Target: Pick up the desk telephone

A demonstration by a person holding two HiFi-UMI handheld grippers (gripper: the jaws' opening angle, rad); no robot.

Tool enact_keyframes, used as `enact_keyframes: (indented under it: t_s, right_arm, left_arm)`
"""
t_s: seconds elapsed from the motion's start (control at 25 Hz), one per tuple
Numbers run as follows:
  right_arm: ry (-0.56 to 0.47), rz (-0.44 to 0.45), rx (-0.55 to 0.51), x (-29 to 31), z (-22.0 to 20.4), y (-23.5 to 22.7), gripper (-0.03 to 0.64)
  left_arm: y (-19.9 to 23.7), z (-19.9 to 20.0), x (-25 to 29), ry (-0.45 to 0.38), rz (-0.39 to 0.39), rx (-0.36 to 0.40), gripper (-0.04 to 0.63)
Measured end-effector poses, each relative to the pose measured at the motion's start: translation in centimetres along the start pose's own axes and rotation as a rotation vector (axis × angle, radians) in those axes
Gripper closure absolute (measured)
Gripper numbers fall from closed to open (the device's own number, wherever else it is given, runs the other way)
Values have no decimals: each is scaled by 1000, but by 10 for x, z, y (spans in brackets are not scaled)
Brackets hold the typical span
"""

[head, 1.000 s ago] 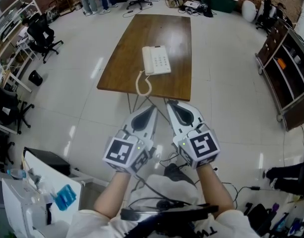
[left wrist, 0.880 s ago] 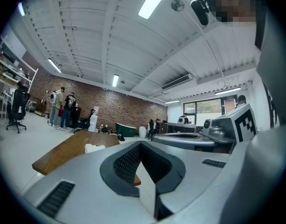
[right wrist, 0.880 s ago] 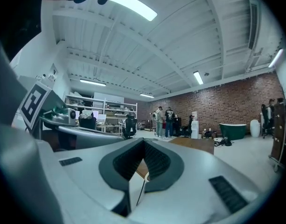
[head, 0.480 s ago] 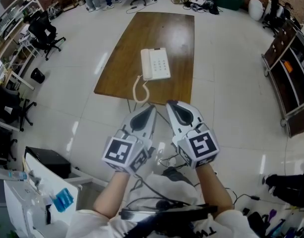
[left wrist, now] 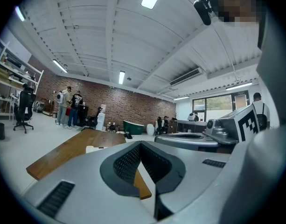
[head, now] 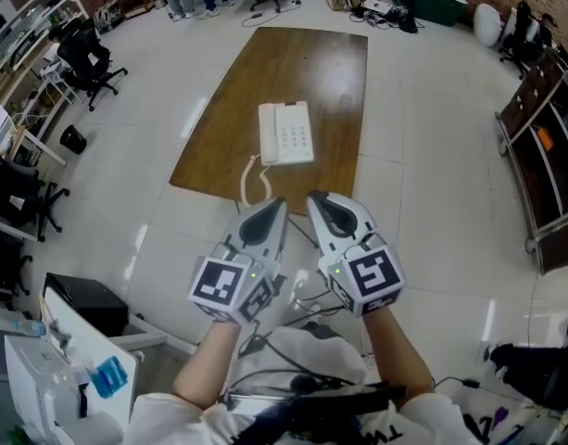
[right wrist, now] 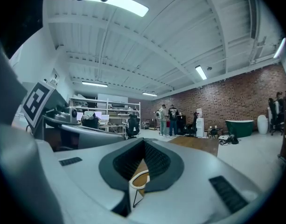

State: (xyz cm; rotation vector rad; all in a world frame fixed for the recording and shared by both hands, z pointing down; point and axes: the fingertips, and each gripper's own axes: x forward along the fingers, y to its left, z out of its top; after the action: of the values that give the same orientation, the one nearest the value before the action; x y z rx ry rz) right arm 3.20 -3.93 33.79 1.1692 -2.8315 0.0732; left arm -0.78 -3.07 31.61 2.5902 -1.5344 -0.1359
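A long brown wooden counter [head: 321, 63] stands on a pale glossy floor [head: 422, 156], with office chairs [head: 94, 52] to the left and a dark shelf unit [head: 548, 146] to the right. The left gripper [head: 276, 205] and right gripper [head: 318, 199] hang short of its near edge, jaws together and empty. The desk telephone [head: 285, 133] lies beyond them near that edge, untouched. It is white, with the handset at left and the coiled cord [head: 250, 179] looping over the edge.
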Motion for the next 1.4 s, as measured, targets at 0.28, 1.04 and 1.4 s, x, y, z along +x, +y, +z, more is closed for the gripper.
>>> enact_keyframes:
  t_s: [0.28, 1.04, 1.4]
  right_arm:
    - [17, 12, 2, 9, -2, -22, 617]
    - [18, 39, 7, 30, -8, -46, 617]
    - [37, 44, 9, 57, -11, -63, 617]
  left_arm:
    - [6, -3, 24, 1, 27, 8, 591]
    - [21, -12, 56, 7, 52, 3, 591]
    - [46, -16, 81, 13, 54, -18, 591]
